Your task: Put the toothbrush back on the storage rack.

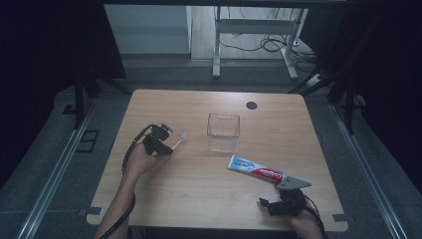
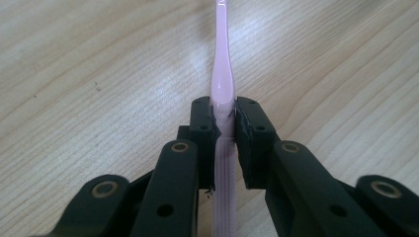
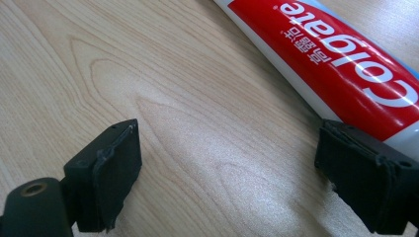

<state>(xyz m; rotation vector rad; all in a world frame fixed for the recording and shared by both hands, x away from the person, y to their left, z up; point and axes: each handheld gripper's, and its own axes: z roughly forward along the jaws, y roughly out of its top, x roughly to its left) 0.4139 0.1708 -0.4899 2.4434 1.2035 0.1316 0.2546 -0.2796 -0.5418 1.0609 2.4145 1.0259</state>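
Observation:
A pink toothbrush [image 1: 179,142] [image 2: 222,89] is clamped by its handle in my left gripper [image 1: 160,141] [image 2: 225,129], its bristle head pointing toward a clear plastic cup [image 1: 223,132] standing mid-table. A red, white and blue Colgate toothpaste tube [image 1: 256,169] [image 3: 346,54] lies flat to the right of the cup. My right gripper [image 1: 283,199] [image 3: 247,168] hovers low near the tube's near end, jaws wide apart with only bare wood between them; its right pad [image 3: 365,173] sits just beside the tube.
The wooden table [image 1: 199,184] has a dark round cable hole [image 1: 252,105] at the back right. Beyond the far edge stand metal desk legs and cables on the floor. Dark curtains flank both sides.

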